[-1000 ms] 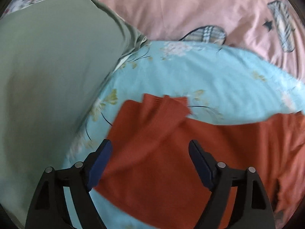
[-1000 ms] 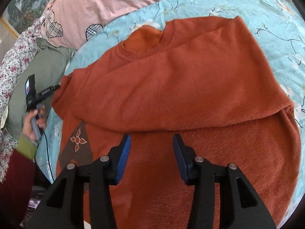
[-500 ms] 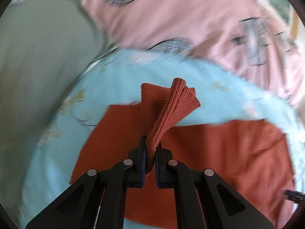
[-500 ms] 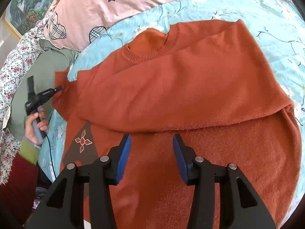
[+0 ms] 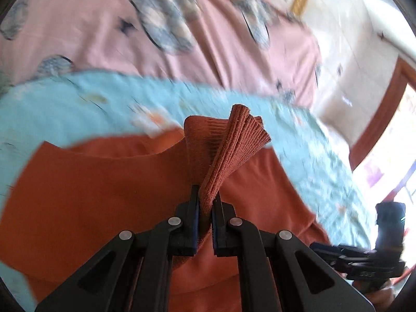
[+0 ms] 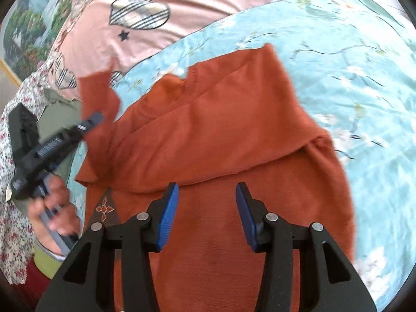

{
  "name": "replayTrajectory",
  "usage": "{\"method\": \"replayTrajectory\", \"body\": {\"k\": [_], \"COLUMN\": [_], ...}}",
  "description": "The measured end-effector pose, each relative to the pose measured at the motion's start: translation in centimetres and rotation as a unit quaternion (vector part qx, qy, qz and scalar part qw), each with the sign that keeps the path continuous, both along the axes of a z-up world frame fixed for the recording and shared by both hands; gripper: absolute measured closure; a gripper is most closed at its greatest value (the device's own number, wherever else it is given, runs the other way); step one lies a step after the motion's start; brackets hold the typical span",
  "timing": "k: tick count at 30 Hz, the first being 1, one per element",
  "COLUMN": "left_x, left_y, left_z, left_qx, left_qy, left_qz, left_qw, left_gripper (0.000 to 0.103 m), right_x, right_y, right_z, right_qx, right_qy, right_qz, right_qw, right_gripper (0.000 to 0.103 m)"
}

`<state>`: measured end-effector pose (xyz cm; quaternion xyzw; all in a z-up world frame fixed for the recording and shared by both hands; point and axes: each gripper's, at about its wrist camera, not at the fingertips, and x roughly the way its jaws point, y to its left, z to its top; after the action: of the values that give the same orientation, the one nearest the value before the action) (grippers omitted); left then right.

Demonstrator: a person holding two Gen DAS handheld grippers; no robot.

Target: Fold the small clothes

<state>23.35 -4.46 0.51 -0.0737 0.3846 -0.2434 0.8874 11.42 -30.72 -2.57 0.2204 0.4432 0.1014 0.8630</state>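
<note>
the left claw (image 5: pixel 205 215) is clamped on the ribbed cuff (image 5: pixel 234 140) of the orange sweater (image 6: pixel 221 135), holding that sleeve end up off the garment. the right claw (image 6: pixel 206 215) hangs over the sweater's lower half with its jaws apart, gripping nothing. the sweater lies partly folded on the blue quilt (image 6: pixel 351 65), near a pink pillow (image 6: pixel 182 5).

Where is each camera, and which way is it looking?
Left wrist: sits on the left hand-held gripper, looking along its fingers, shut on the sweater's ribbed cuff, toward the pink quilt.
Right wrist: sits on the right hand-held gripper, open above the orange sweater; the person's left hand shows at the left edge.
Shared: both views show the sweater, the blue floral blanket, and the other gripper.
</note>
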Motion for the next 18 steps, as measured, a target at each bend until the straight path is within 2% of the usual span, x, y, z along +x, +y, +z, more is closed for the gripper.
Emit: {"method": "replayTrajectory", "body": {"k": [5,6,8,10,12,15,18], "left_x": [1.4,1.4,1.1,0.3,-1.4,-3.9,-6.5], "left_y": [-4.3,-4.4,-4.0,-3.0,-1.6,1.2,4.9], "left_z": [-5.4,-6.1,-7.2,-7.0,-5.8,-4.6,-3.7], "left_qx": [0.05,0.054,0.05,0.041,0.041,0.04,0.051], "left_qy": [0.055,0.065,0.086,0.085,0.066,0.052,0.04], "left_qz": [-0.017,-0.017,-0.015,-0.012,0.001,0.023,0.065], "left_qw": [0.9971,0.9963,0.9949,0.9955,0.997,0.9976,0.9958], "left_gripper": [0.093,0.09,0.075,0.05,0.039,0.038,0.038], "right_x": [-0.2,-0.1,0.1,0.5,1.0,2.2,3.6], "right_y": [-1.5,-1.6,-1.5,-1.1,-0.6,0.6,2.0], "right_z": [-0.3,-0.4,-0.4,-0.4,-0.4,-0.6,-1.0], "right_qx": [0.007,0.009,0.012,0.016,0.017,0.028,0.043], "right_qy": [0.003,0.004,0.005,0.002,0.0,0.001,0.007], "right_qz": [-0.017,-0.019,-0.019,-0.017,-0.013,-0.005,-0.002], "right_qw": [1.0,1.0,1.0,1.0,1.0,1.0,0.999], "right_gripper": [0.056,0.056,0.056,0.056,0.056,0.056,0.056]}}
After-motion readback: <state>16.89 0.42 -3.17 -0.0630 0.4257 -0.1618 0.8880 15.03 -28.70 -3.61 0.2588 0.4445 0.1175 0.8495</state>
